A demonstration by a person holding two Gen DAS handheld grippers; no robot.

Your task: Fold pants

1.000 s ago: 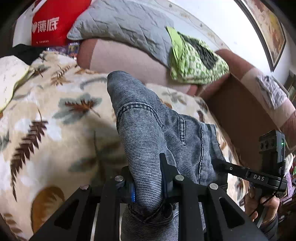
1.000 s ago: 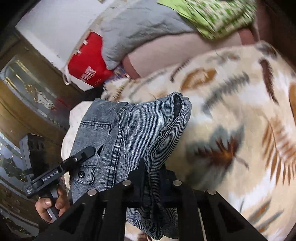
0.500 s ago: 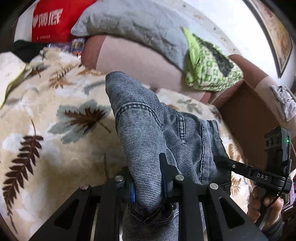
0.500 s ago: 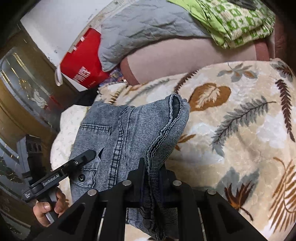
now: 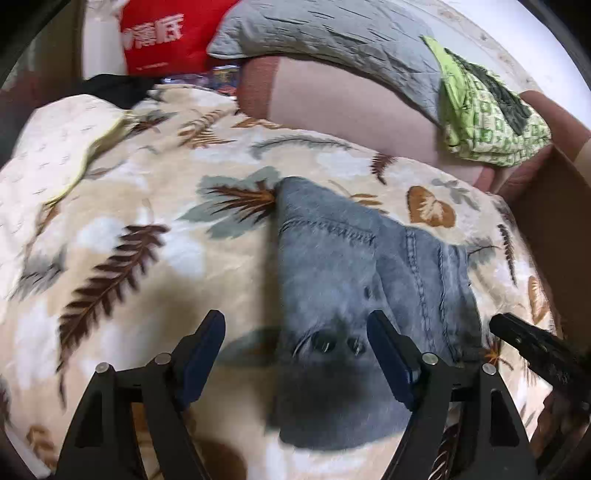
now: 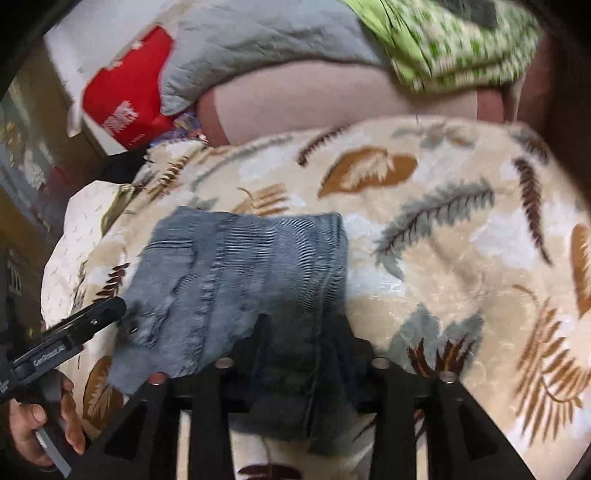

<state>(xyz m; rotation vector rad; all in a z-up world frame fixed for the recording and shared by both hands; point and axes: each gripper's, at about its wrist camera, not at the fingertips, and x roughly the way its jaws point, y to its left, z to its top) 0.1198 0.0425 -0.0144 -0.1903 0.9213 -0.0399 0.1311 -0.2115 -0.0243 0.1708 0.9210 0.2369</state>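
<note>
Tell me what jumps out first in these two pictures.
A folded pair of grey-blue jeans lies mid-frame on a cream blanket printed with leaves and feathers. The left gripper stands open over its near edge. Behind, a red bag and a lime-green patterned cloth catch the eye.

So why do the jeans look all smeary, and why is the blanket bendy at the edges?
Left wrist view: the jeans are motion-blurred, with a dark shadow near the open left gripper. Right wrist view: everything is smeared, most of all the green cloth. In both, the fisheye lens curves the leaf blanket.
</note>
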